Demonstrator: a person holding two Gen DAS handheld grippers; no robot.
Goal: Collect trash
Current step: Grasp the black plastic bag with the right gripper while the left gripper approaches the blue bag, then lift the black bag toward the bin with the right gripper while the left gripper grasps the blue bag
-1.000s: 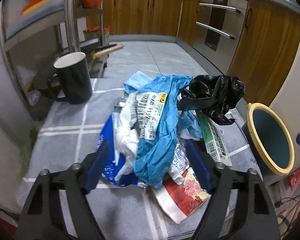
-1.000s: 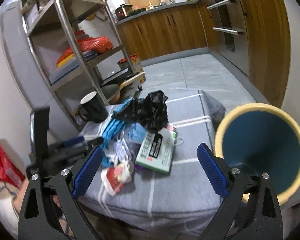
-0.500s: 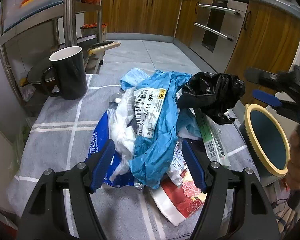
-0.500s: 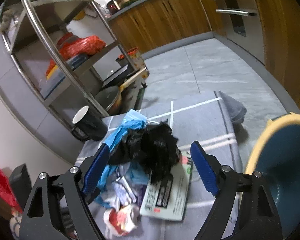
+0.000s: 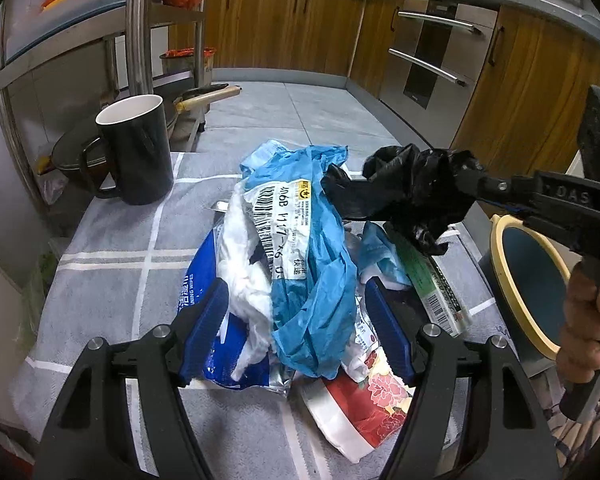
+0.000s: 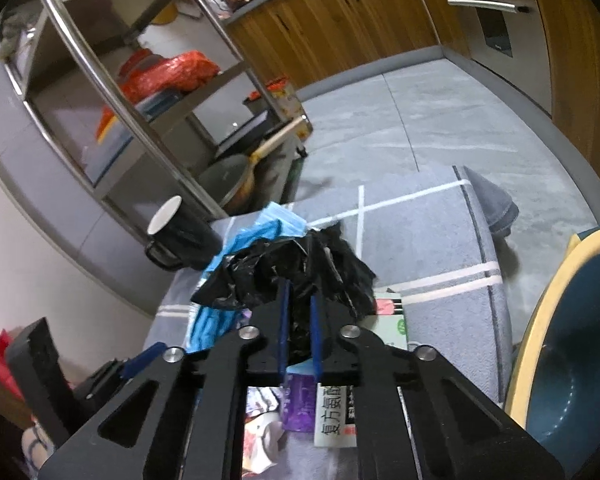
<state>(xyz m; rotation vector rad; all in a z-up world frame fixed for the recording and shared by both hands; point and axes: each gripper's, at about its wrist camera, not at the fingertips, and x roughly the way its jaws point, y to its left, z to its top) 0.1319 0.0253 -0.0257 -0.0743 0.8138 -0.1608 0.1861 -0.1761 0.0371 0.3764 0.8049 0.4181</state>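
Note:
A heap of trash lies on a grey checked cloth (image 5: pixel 112 240): a blue plastic bag (image 5: pixel 312 280), white tissue (image 5: pixel 244 276), a blue wipes pack (image 5: pixel 198 292), a green box (image 5: pixel 432 284) and a red flowered wrapper (image 5: pixel 364 400). My right gripper (image 6: pixel 298 300) is shut on a crumpled black plastic bag (image 6: pixel 284 268) at the heap's right side; the bag also shows in the left wrist view (image 5: pixel 412 192). My left gripper (image 5: pixel 296 320) is open, its blue pads either side of the heap's near end. A blue bin with a yellow rim (image 5: pixel 528 280) stands at the right, also in the right wrist view (image 6: pixel 572 344).
A black mug (image 5: pixel 136 152) stands on the cloth's far left. A steel shelf rack (image 5: pixel 140 28) with pans is behind it. Wooden cabinets (image 5: pixel 284 28) and an oven line the far wall across a grey floor.
My right gripper has come in over the heap from the right and shut on the black bag. My left gripper has drawn slightly back and stayed open.

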